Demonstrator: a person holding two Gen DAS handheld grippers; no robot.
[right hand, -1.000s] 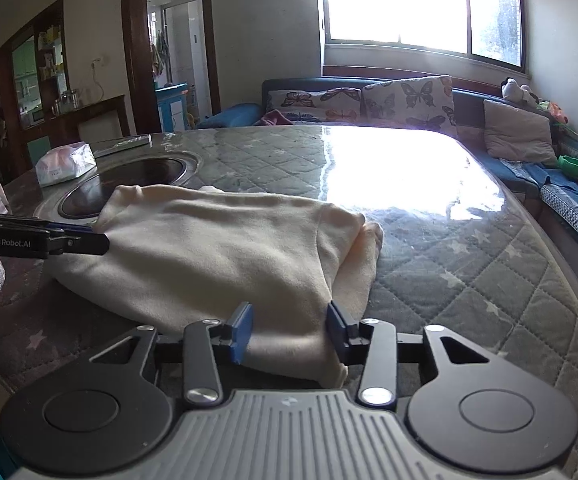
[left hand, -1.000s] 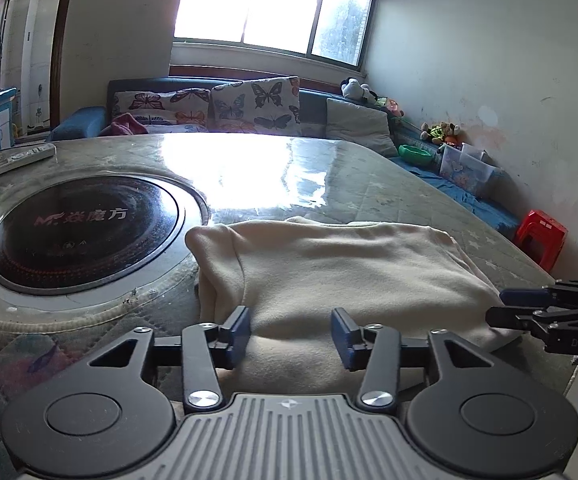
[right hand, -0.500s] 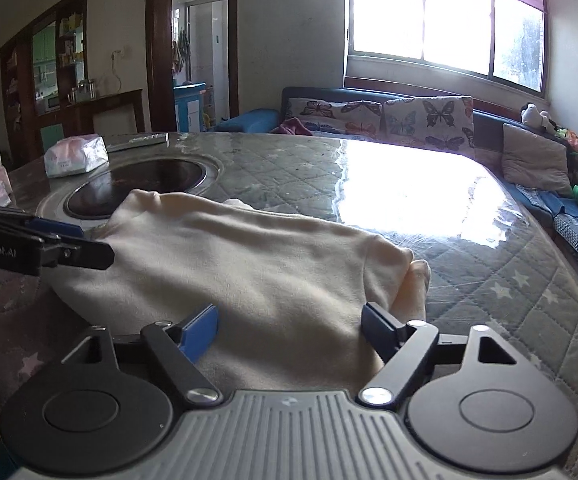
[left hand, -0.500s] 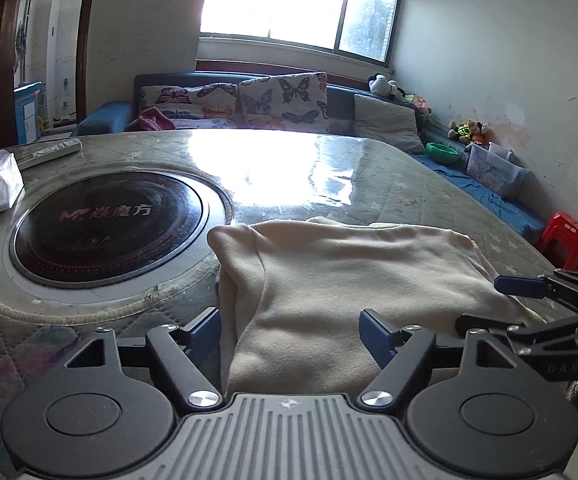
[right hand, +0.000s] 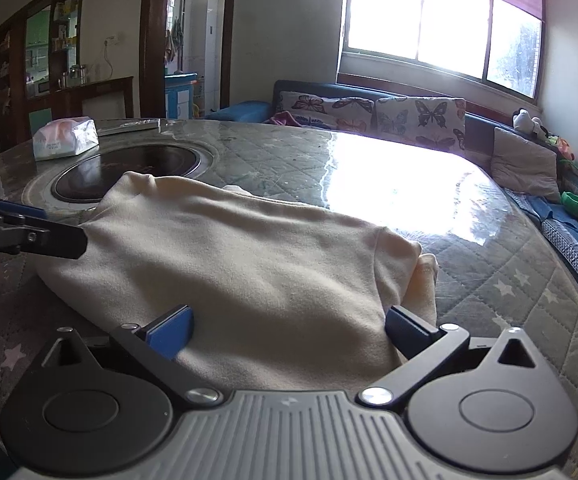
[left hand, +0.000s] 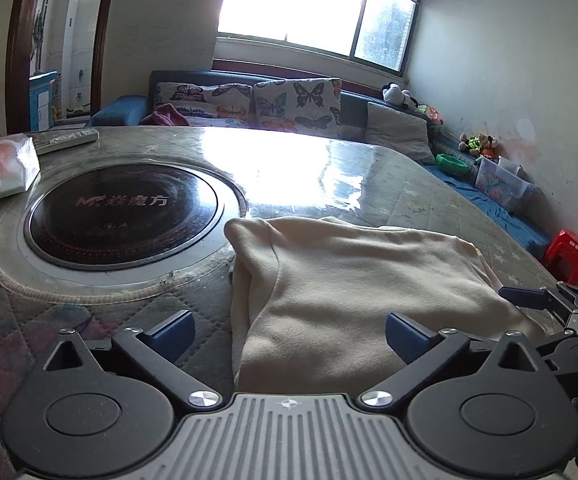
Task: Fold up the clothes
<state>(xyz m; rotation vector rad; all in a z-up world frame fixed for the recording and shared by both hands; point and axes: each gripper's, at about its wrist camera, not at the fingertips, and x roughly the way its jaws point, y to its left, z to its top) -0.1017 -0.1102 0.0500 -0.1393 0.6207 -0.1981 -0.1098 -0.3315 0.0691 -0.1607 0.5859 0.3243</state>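
Left wrist view: the cream fleece garment (left hand: 353, 280) lies folded into a thick block on the quilted, glass-topped table (left hand: 429, 184), just beside the round black inset cooktop (left hand: 125, 216) and near the table's front edge. The left gripper (left hand: 289, 330) hangs over the block's near-left corner with fingers spread wide, holding nothing; the cloth looks set down and released, probably so the fold can settle. Right wrist view: the right gripper (right hand: 289, 330) is likewise spread wide over the near-right corner, empty, where a tucked sleeve or layer bulges at the block's right side. Both tools flank the near hem, a sensible stance for a next fold or for smoothing. Containers: a soft plastic tissue pack (right hand: 66, 138) sits behind the cooktop, contents pale; a clear plastic bin (left hand: 503, 184) by the wall holds small items, too blurred to name.
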